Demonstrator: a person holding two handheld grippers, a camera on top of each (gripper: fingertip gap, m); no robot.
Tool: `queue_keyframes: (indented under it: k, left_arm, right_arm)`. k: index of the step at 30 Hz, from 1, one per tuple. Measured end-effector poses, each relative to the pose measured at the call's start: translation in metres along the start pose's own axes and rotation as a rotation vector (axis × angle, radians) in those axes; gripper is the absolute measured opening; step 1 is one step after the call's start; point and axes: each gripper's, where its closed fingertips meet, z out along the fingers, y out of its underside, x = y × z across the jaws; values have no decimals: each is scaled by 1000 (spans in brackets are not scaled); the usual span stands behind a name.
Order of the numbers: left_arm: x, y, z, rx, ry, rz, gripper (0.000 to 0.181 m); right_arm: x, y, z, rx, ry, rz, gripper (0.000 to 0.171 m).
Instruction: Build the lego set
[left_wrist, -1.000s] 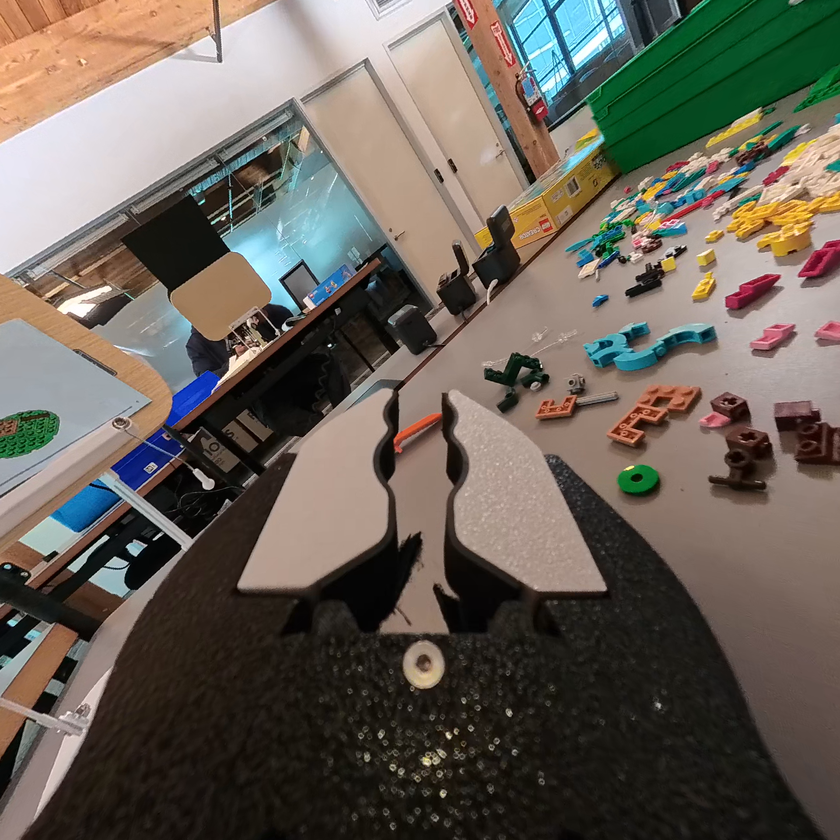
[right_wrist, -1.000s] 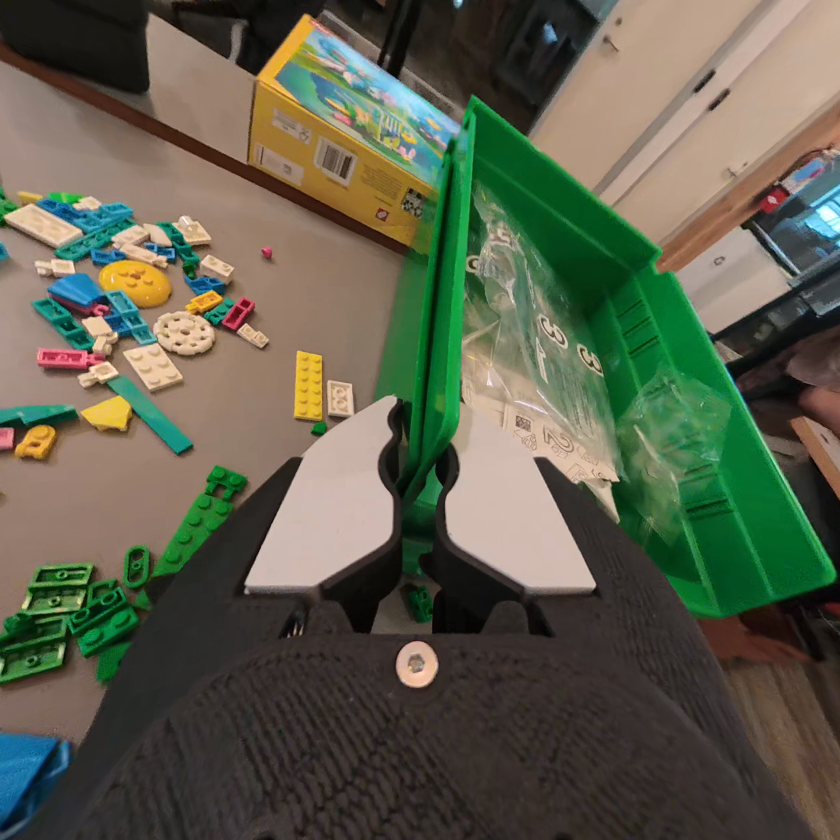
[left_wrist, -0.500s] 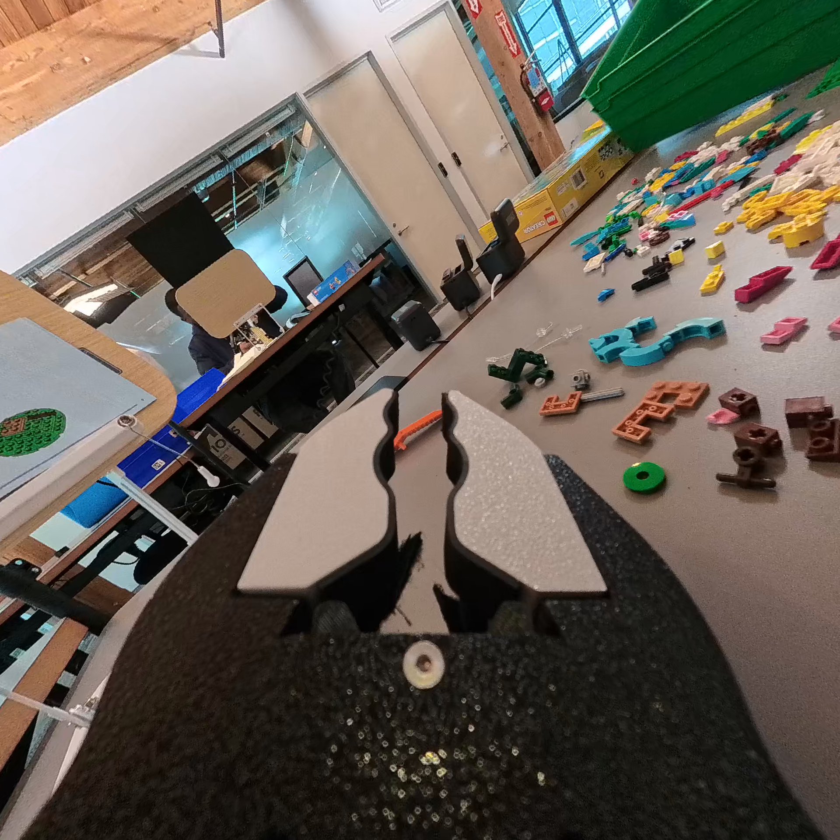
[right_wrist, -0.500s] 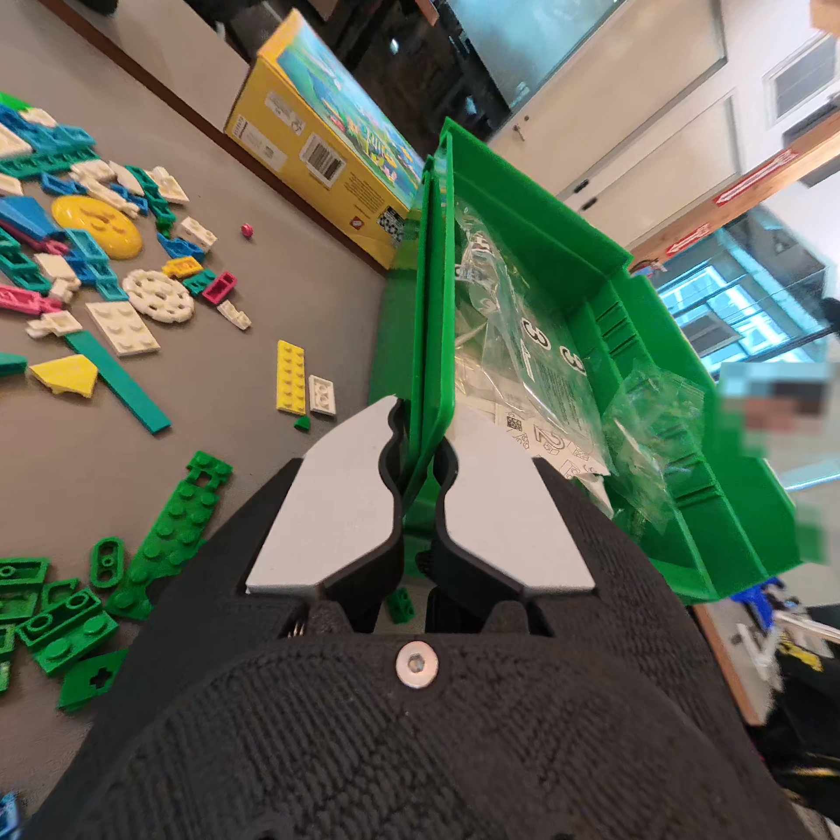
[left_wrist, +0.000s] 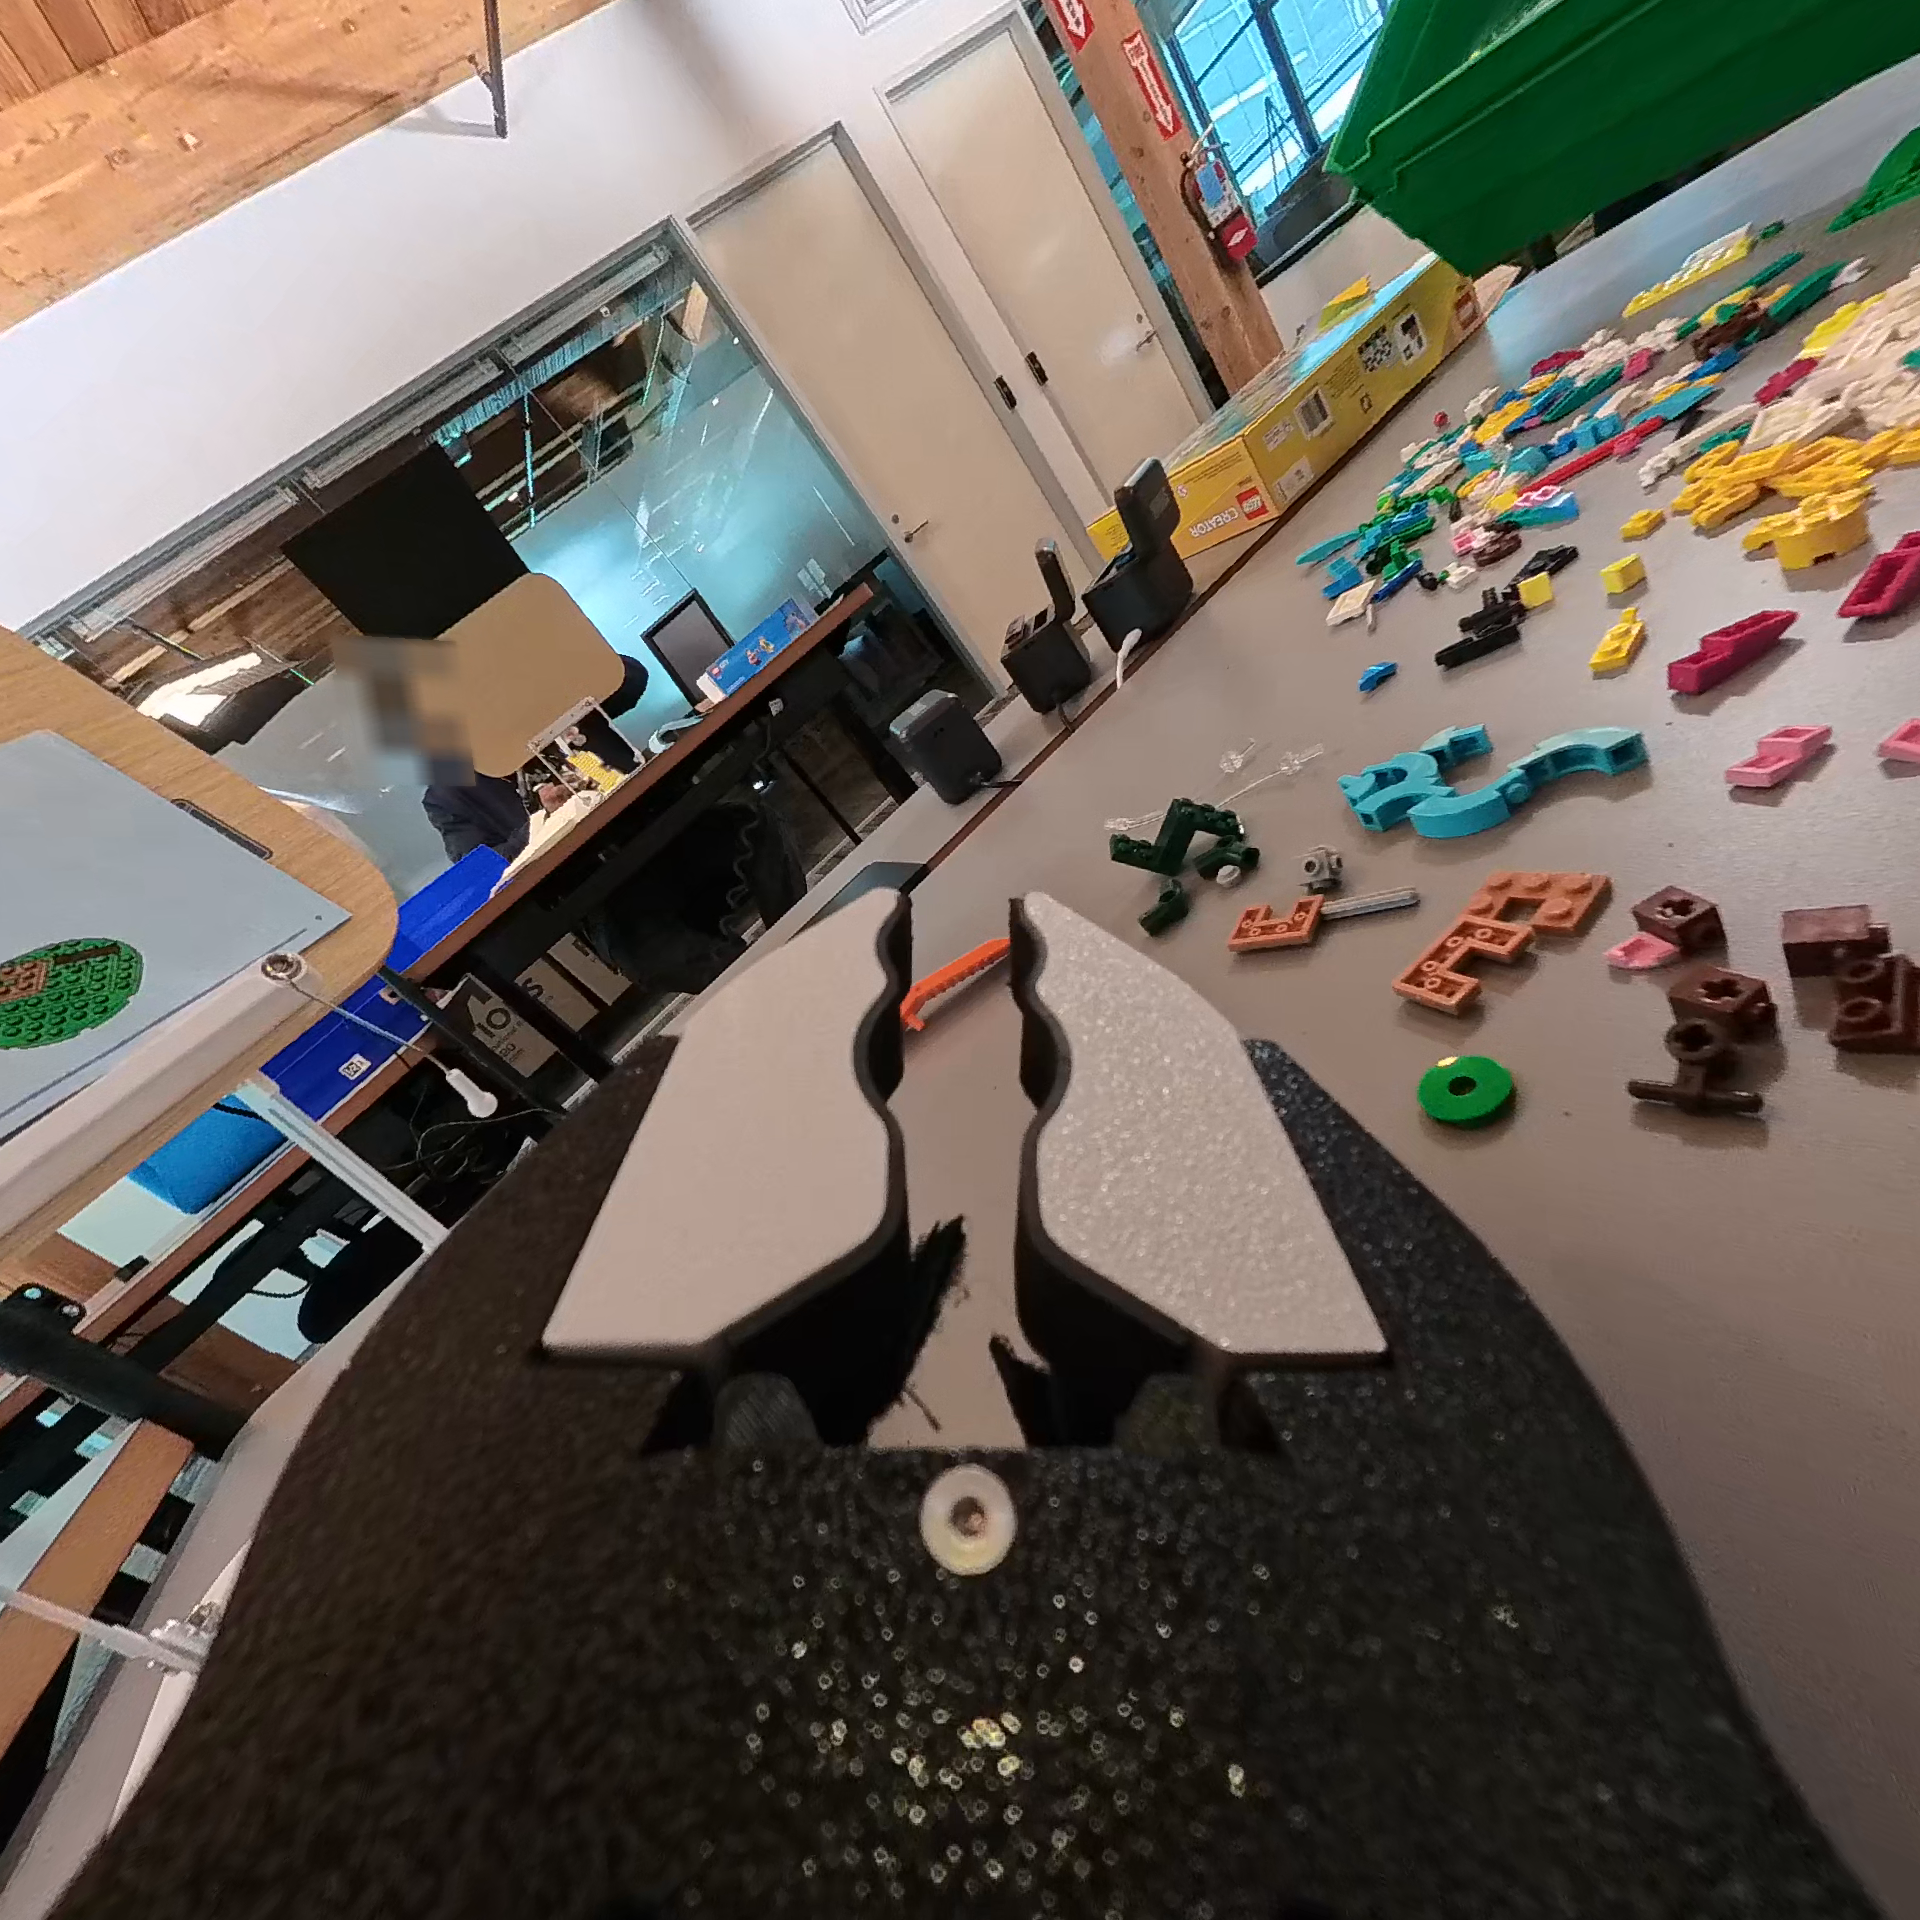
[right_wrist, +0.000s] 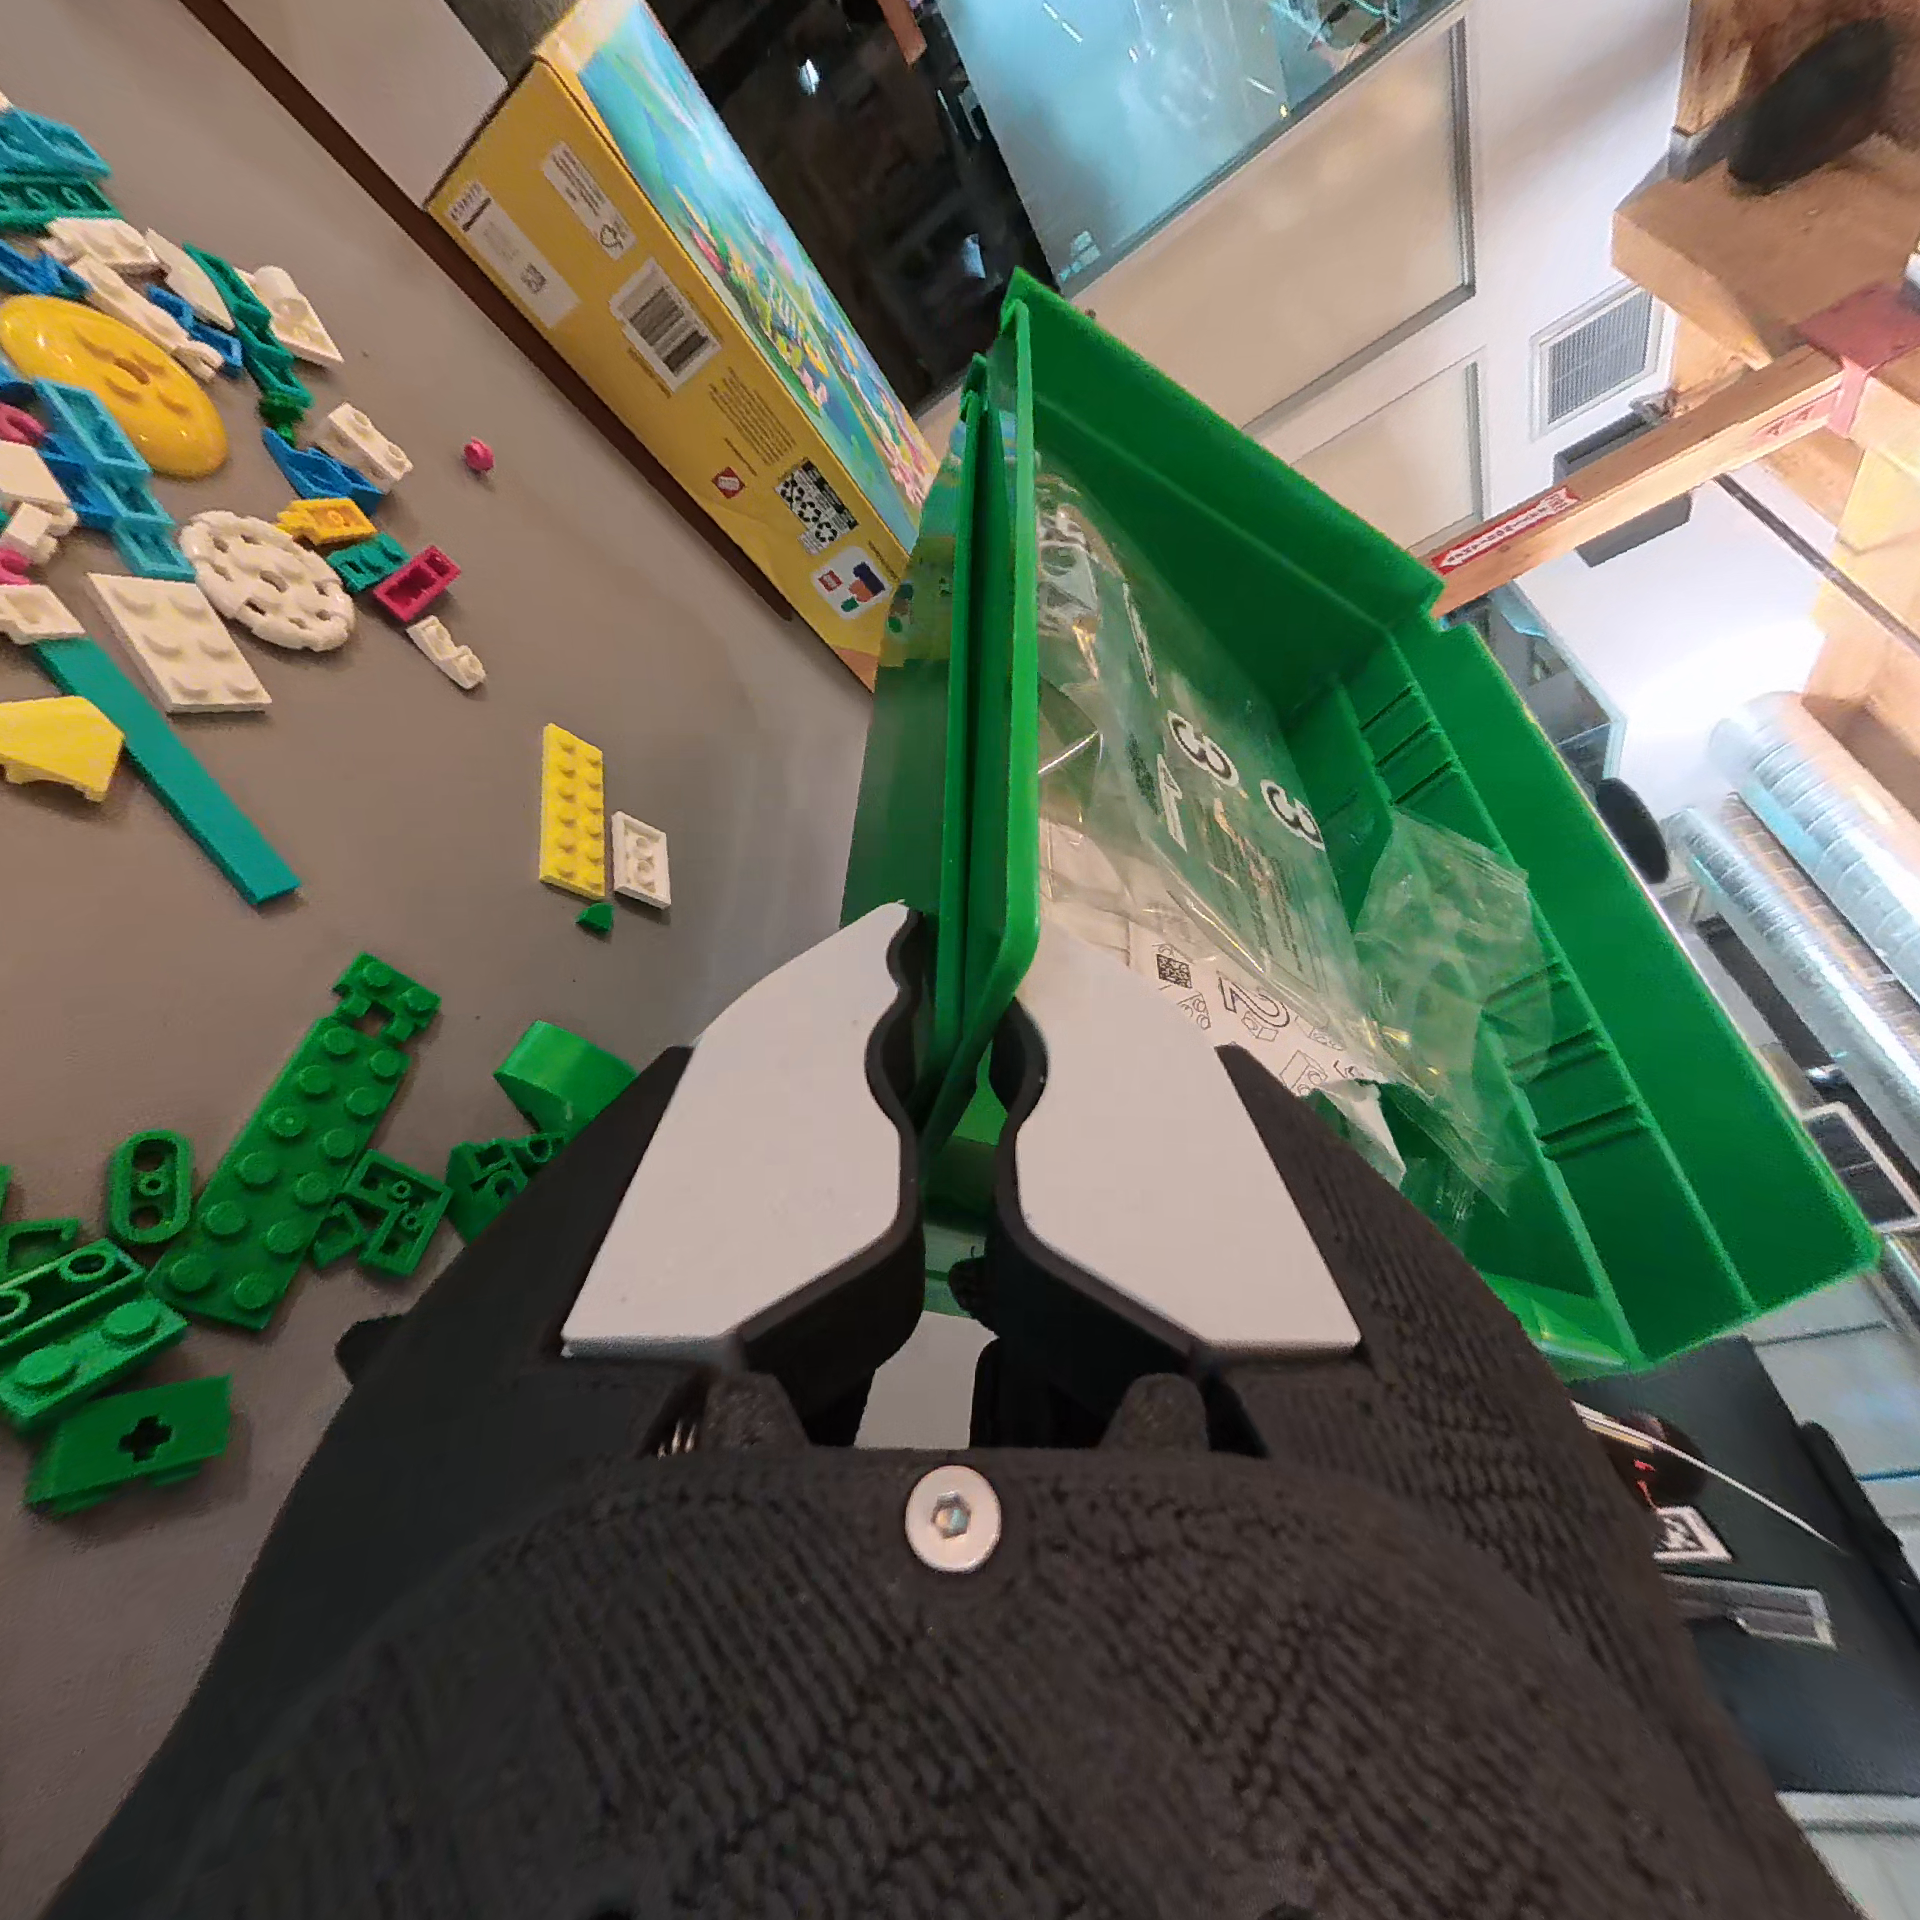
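Left gripper (left_wrist: 961, 925): fingers slightly apart, nothing between them, held low over the grey table (left_wrist: 1558, 1299). Orange strip (left_wrist: 951, 977) lies just beyond the fingertips. Ahead and to its right: green round piece (left_wrist: 1465, 1089), brown pieces (left_wrist: 1766, 997), teal curved pieces (left_wrist: 1475, 779), then the dense spread of loose bricks (left_wrist: 1714, 436).

Right gripper (right_wrist: 961, 961): clamped on the rim of the green bin (right_wrist: 1610, 1039), which is tilted up off the table. Clear bags (right_wrist: 1247, 831) lie inside, right of the fingers. To its left: green plates (right_wrist: 301, 1132); yellow box (right_wrist: 707, 312) beyond.
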Motion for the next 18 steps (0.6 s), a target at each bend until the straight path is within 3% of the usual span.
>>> queue_keyframes:
  k: [18]
  left_arm:
    - [0, 0, 0, 0, 1, -1, 17]
  right_arm:
    - [2, 15, -7, -70, 95, -115, 9]
